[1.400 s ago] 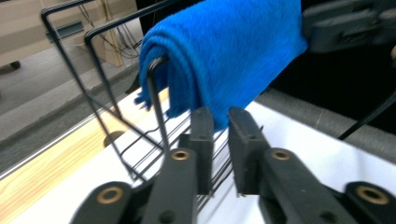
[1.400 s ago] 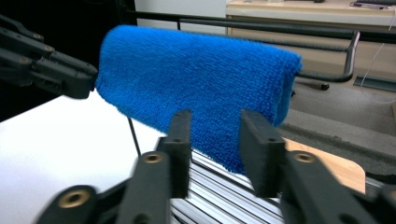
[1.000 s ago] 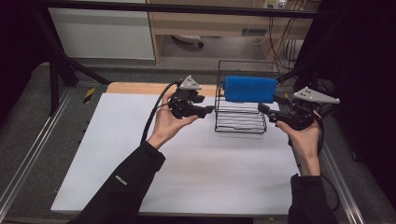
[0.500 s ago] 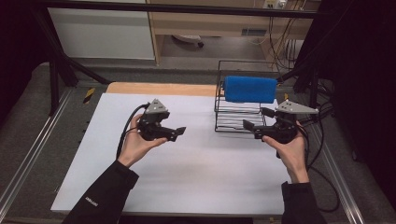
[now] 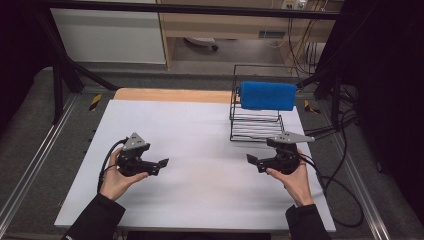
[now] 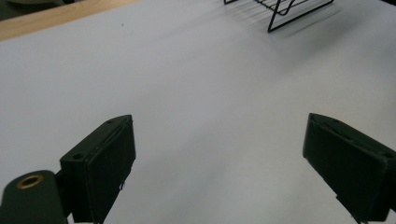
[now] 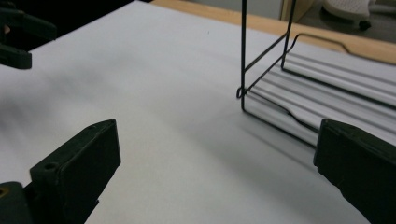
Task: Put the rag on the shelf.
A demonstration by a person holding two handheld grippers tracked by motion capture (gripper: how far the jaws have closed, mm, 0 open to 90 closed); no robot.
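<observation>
The white table [image 5: 200, 150] takes most of the space, with a strip of bare wood [image 5: 170, 95] along its far edge. At the far right part of the table stands a black wire rack [image 5: 256, 122], and a blue towel [image 5: 267, 96] hangs over its top bar. The rack is nearest to the right gripper [image 5: 251, 160], just beyond it and a little to the side; they are apart, not touching. In the right gripper view the rack's near corner [image 7: 243, 93] stands between the two jaws but farther away on the table. The jaws of this gripper are spread wide and hold nothing. The left gripper [image 5: 163, 163] is held over the left part of the table, well apart from the rack. Its jaws are also released wide, with only bare table between them.
</observation>
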